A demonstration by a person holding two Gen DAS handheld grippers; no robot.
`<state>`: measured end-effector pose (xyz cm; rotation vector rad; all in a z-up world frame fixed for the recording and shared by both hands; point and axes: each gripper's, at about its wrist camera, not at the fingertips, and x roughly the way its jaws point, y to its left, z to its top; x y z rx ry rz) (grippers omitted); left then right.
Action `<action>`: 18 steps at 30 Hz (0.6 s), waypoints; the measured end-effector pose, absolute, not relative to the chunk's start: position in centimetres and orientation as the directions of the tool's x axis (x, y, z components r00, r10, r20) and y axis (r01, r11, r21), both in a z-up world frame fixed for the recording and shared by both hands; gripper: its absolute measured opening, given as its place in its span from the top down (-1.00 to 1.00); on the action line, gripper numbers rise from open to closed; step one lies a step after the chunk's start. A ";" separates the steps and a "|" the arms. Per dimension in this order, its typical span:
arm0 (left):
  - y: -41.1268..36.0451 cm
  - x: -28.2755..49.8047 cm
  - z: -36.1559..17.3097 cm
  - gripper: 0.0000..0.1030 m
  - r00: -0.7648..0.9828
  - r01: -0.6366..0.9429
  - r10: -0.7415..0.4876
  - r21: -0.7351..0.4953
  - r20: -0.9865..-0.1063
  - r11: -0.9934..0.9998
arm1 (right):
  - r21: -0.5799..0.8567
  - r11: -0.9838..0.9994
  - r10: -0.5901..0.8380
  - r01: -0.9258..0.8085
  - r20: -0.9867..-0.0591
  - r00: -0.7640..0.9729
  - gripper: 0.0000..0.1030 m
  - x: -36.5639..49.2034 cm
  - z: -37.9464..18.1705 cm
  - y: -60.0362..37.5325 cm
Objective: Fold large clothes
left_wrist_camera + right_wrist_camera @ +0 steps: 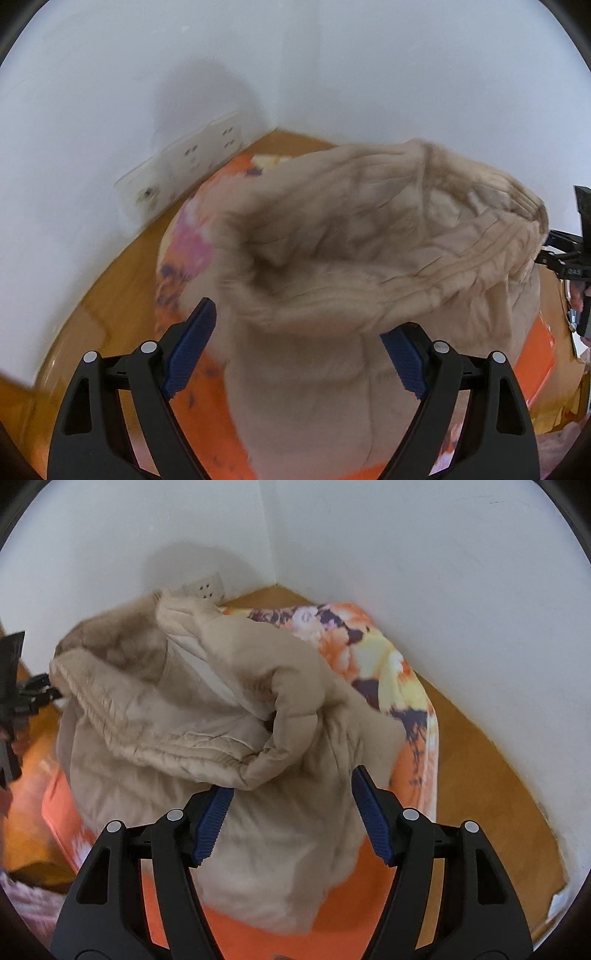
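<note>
A large beige padded jacket [332, 266] lies bunched on an orange floral blanket [184, 236], its ribbed hem raised and blurred. My left gripper [299, 343] is open, its blue pads on either side of a fold of the jacket. In the right wrist view the jacket [207, 716] is heaped with a rolled edge in front. My right gripper [291, 812] is open, just below that rolled edge. The right gripper also shows at the right edge of the left wrist view [554, 254], close to the hem. The left gripper shows at the left edge of the right wrist view [40, 690].
The blanket [380, 653] covers a wooden surface [472, 775] set in a corner of white walls [406, 554]. A wall socket plate [184, 166] sits low on the left wall. Pink cloth [26, 901] lies at the lower left.
</note>
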<state>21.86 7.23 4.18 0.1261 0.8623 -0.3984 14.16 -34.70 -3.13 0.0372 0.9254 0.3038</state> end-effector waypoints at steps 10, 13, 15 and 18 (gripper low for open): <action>4.9 26.5 0.9 0.52 0.559 0.266 -0.253 -0.118 -0.790 0.957 | 0.401 0.916 0.344 -0.018 -0.761 0.550 0.68 17.8 -5.9 -37.6; 5.1 27.6 0.6 0.72 0.571 0.219 -0.260 -0.161 -0.778 0.962 | 0.391 0.920 0.314 0.005 -0.748 0.585 0.82 17.5 -4.8 -38.1; 5.2 28.4 0.9 0.75 0.578 0.196 -0.269 -0.188 -0.770 0.962 | 0.372 0.928 0.281 0.020 -0.735 0.617 0.84 17.3 -3.5 -38.4; 5.3 29.6 1.1 0.76 0.584 0.197 -0.265 -0.183 -0.767 0.963 | 0.332 0.943 0.238 0.032 -0.736 0.634 0.84 17.8 -2.2 -38.5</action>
